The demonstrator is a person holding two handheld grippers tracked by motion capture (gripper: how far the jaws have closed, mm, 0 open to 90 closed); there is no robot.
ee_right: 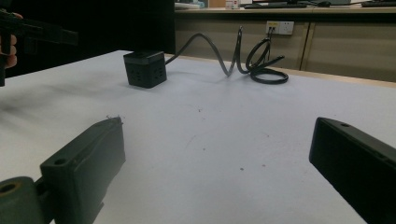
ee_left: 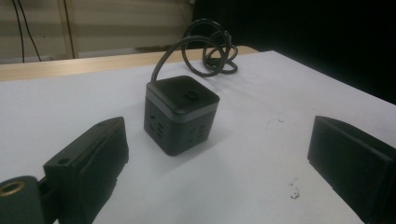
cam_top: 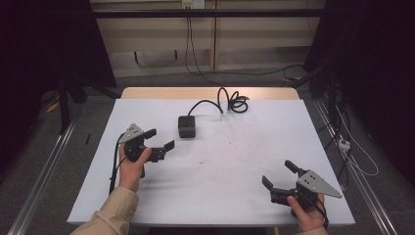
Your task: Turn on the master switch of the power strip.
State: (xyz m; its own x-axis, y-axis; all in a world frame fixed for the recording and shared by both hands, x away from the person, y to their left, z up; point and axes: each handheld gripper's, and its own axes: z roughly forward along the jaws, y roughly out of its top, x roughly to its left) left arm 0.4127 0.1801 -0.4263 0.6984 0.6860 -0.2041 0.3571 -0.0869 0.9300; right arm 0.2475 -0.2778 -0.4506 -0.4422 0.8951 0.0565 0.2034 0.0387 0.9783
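Black cube power socket [cam_top: 187, 126] is sitting far-centre on the white table [cam_top: 220, 186], just right of and beyond the left gripper [cam_top: 157, 139], whose jaws are gaping apart toward it. Its cable [cam_top: 230, 100] is coiling off toward the far edge. Right gripper [cam_top: 279, 174], also spread and empty, is waiting well apart at near right, nothing lying between.

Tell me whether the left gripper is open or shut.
Open. The left gripper holds its two jaws spread wide apart with nothing between them; in its own view the black socket cube sits on the table beyond the gap, untouched.
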